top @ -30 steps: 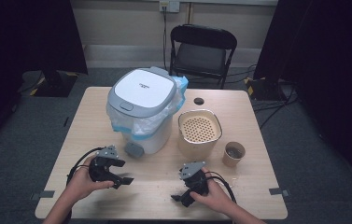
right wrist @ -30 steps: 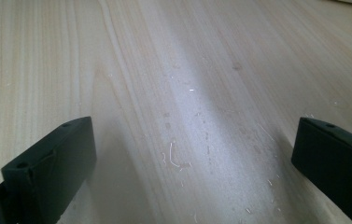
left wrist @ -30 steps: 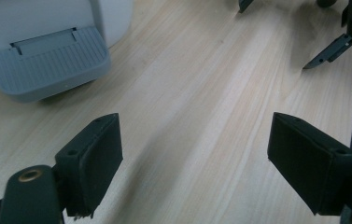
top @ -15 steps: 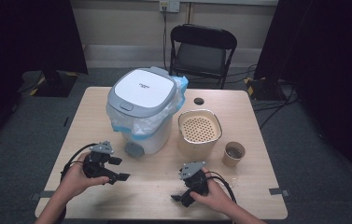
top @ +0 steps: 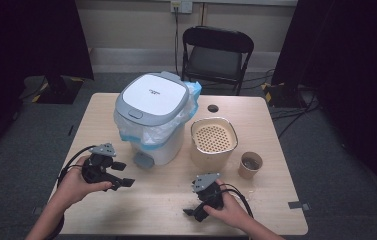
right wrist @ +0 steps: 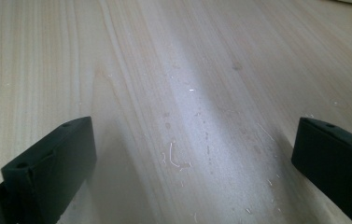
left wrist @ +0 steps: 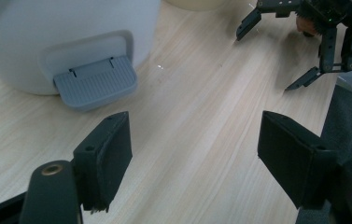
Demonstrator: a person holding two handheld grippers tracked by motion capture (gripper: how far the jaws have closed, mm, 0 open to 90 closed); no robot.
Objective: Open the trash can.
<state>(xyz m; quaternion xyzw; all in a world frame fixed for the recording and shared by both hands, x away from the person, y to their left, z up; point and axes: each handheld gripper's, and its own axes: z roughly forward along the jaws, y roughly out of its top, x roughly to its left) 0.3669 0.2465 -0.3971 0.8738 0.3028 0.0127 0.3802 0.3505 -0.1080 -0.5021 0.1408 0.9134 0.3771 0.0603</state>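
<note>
Pedal (left wrist: 95, 84) of the white bin (top: 153, 117) juts low from its front onto the counter (top: 271, 150), just ahead of the left tool (top: 121, 175), jaws apart and empty, nearer than the open right tool (top: 196, 212)

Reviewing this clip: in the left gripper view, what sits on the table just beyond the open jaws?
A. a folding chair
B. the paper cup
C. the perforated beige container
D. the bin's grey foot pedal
D: the grey foot pedal juts from the base of the white bin, beyond the left gripper, whose jaws stand apart over bare wood.
</note>
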